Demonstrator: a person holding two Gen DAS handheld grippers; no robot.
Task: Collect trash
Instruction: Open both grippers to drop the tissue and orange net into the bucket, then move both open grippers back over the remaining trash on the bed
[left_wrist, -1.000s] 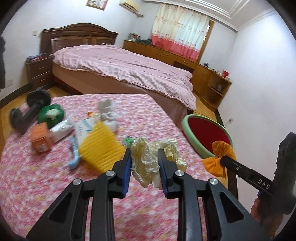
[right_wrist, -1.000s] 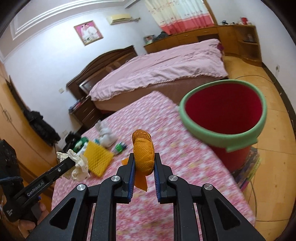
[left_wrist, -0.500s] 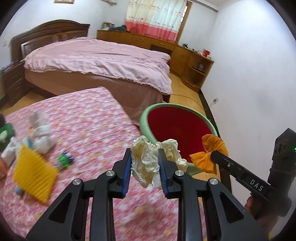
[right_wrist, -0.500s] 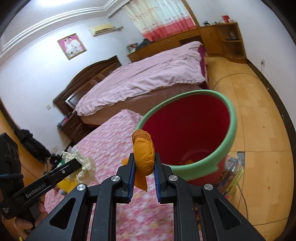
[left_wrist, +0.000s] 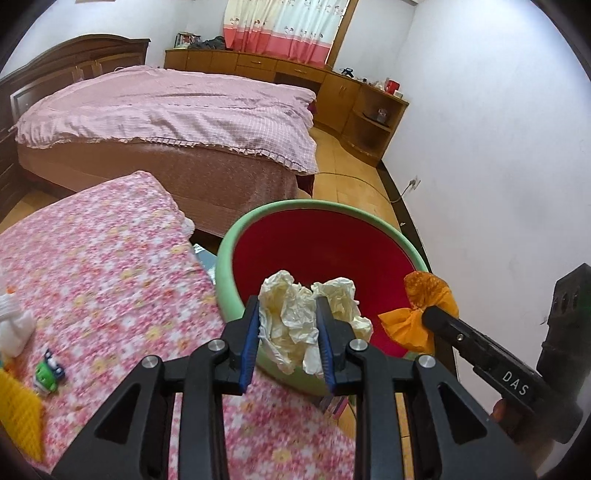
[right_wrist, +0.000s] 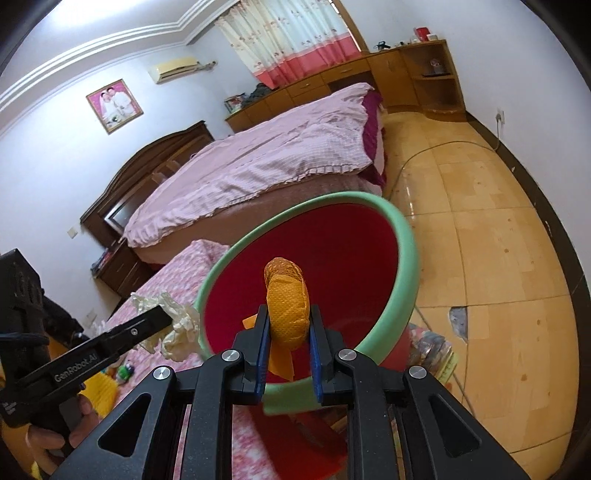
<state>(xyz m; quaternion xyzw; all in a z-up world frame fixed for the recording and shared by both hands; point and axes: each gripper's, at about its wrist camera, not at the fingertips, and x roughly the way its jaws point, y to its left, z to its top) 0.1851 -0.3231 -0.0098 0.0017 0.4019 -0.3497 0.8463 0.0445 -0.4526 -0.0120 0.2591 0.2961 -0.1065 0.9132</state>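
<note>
My left gripper (left_wrist: 289, 325) is shut on a crumpled cream paper wad (left_wrist: 291, 321) and holds it over the near rim of a red bin with a green rim (left_wrist: 314, 206). My right gripper (right_wrist: 287, 325) is shut on an orange mesh wrapper (right_wrist: 288, 306), held over the same bin (right_wrist: 402, 229). The right gripper's wrapper (left_wrist: 424, 306) shows at the right of the left wrist view. The left gripper with the paper wad (right_wrist: 177, 321) shows at the left of the right wrist view.
The pink floral table (left_wrist: 92, 258) lies to the left of the bin, with a small green toy (left_wrist: 48, 373), a yellow mesh piece (left_wrist: 14, 413) and white tissue (left_wrist: 14, 325) on it. A bed (left_wrist: 166, 110) stands behind. Tiled floor (right_wrist: 498, 240) lies to the right.
Both grippers have moved right from over the table to the bin, each still holding its trash. The bin now fills the middle of both views.
</note>
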